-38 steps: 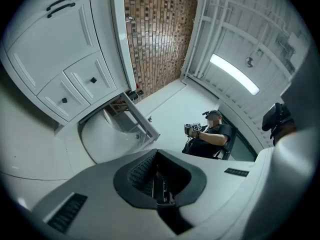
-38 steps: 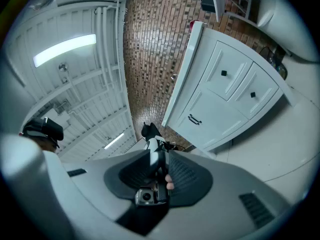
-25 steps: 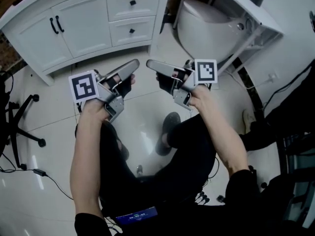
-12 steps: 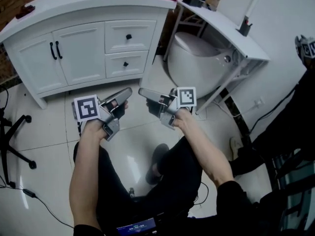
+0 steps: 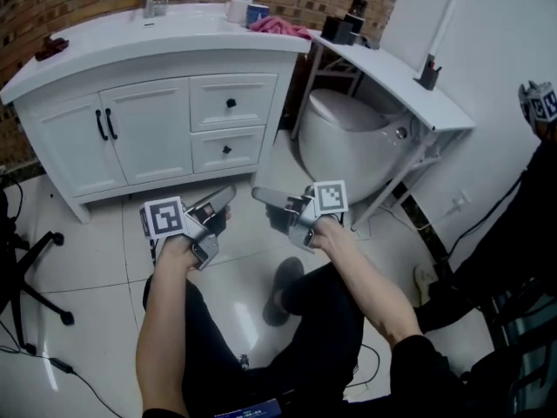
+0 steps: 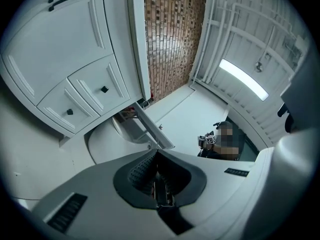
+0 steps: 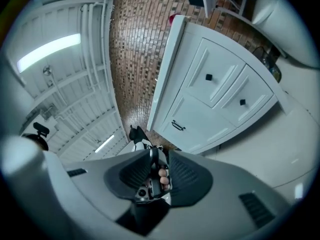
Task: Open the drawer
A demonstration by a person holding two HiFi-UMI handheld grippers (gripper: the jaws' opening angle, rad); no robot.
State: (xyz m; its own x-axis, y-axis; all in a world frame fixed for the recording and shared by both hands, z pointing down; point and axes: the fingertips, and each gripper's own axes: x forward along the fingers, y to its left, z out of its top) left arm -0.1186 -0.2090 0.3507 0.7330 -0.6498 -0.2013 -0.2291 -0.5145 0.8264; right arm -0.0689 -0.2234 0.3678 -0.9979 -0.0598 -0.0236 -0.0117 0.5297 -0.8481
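Right tongs [image 5: 257,193] (closed) clear of drawer [image 5: 209,104]

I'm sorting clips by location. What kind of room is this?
Most likely a bathroom: a white vanity with a tap on its top, what looks like a toilet beside it, and a glossy tiled floor.

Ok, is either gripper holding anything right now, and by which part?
Nothing is held. The left gripper and the right gripper both have their jaws together and empty, in the air short of the white cabinet drawers with black knobs.
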